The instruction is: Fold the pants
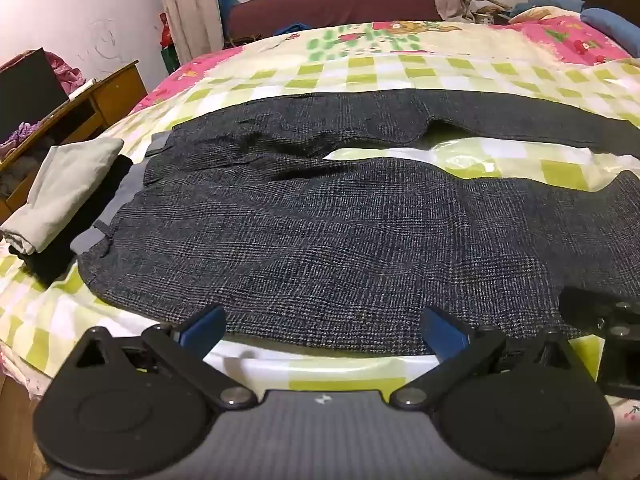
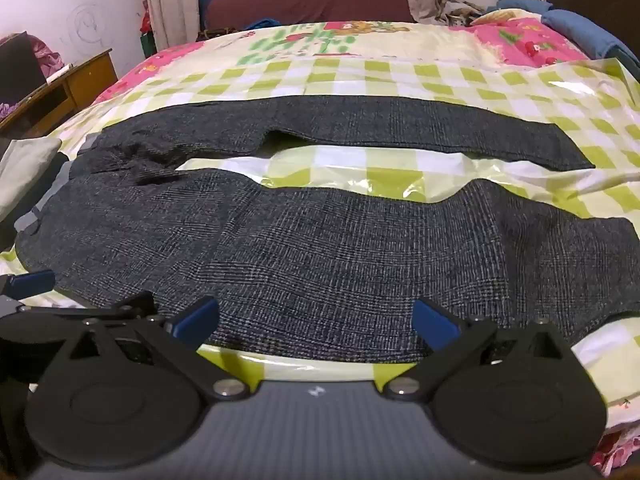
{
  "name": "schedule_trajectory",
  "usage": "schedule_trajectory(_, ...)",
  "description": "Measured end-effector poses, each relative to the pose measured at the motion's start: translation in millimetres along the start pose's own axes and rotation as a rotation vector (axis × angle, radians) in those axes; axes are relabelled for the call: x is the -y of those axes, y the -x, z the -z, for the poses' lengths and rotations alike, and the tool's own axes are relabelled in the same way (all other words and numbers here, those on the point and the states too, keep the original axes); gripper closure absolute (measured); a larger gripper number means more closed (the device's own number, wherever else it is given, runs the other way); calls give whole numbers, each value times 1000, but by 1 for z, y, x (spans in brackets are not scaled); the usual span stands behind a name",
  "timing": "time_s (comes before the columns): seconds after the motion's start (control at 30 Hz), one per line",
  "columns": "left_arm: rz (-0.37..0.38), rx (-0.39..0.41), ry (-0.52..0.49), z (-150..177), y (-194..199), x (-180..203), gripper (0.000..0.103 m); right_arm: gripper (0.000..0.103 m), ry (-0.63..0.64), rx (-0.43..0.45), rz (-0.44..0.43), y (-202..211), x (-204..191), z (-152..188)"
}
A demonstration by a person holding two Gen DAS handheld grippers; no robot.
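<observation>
A pair of dark checked pants point(image 1: 320, 240) lies flat on the bed point(image 1: 400, 68). The bed has a shiny cover with green and white squares. The waist of the pants is at the left and the two legs go off to the right. The legs lie apart, and a strip of the cover shows between them. The near leg is wide and a bit wavy. The far leg is thin and straight. The grey inside of the waistband point(image 1: 128, 188) shows at the left end.

The left tongs point(image 1: 324, 326) are open wide and hold nothing. Their blue fingertips point(image 1: 202, 326) sit at the near edge of the near leg. I cannot tell if they touch the cloth. The right tongs point(image 2: 316, 322) are open wide too, with nothing in them. Their blue fingertips point(image 2: 436, 324) are also at the near edge of that leg, more to the right. In the right wrist view, the left tongs show at the far left, just beside the right ones.

A folded light grey cloth point(image 1: 68, 188) sits on top of a black folded cloth point(image 1: 56, 252), just beside the waist. A wooden desk point(image 1: 100, 96) stands past the left side of the bed. A blue pillow point(image 1: 612, 28) lies at the far right corner. A dark red sofa point(image 1: 328, 4) stands behind the bed, under a window with curtains point(image 1: 188, 8).
</observation>
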State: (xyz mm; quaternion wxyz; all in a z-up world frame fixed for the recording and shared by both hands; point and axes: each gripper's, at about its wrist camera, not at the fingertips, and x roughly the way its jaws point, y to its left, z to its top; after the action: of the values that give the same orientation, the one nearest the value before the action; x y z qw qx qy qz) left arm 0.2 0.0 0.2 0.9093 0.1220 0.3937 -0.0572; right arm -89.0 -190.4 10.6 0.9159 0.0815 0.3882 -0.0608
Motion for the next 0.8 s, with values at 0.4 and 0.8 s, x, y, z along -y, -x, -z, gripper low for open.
schedule_trajectory(0.4, 12, 13, -6, 2, 3, 1, 0, 1, 5, 0, 0, 0, 2, -1)
schedule_trajectory(0.8, 20, 19, -12, 3, 4, 0, 0, 1, 9, 15, 0, 1, 0, 1)
